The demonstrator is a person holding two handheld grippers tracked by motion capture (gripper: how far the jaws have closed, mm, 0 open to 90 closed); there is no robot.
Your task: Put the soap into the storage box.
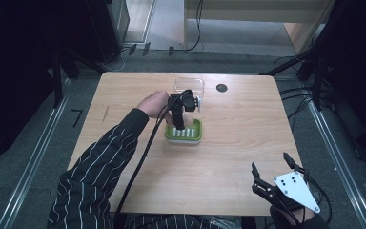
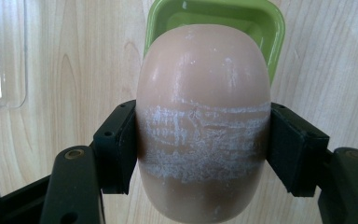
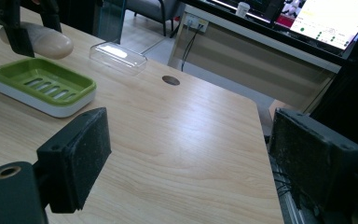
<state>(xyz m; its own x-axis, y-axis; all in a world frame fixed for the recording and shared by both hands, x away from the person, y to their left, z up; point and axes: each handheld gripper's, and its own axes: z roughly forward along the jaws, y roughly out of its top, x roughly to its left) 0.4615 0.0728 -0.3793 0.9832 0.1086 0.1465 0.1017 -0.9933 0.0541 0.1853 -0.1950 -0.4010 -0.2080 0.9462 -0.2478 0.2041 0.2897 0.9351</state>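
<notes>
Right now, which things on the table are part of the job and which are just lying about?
In the job:
- soap bar, clamped in the left gripper
- green soap dish, just below the bar

Lying about:
- clear plastic lid, beyond the dish
- round dark grommet in the table
- right gripper, open, idle at the near edge

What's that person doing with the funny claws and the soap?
A person is holding a gripper in each hand. The left gripper is squeezing a tan bar of soap and holding it just above a green soap dish. The dish's clear lid lies on the wooden table behind it. The right gripper waits open near the table's front corner, holding nothing.
</notes>
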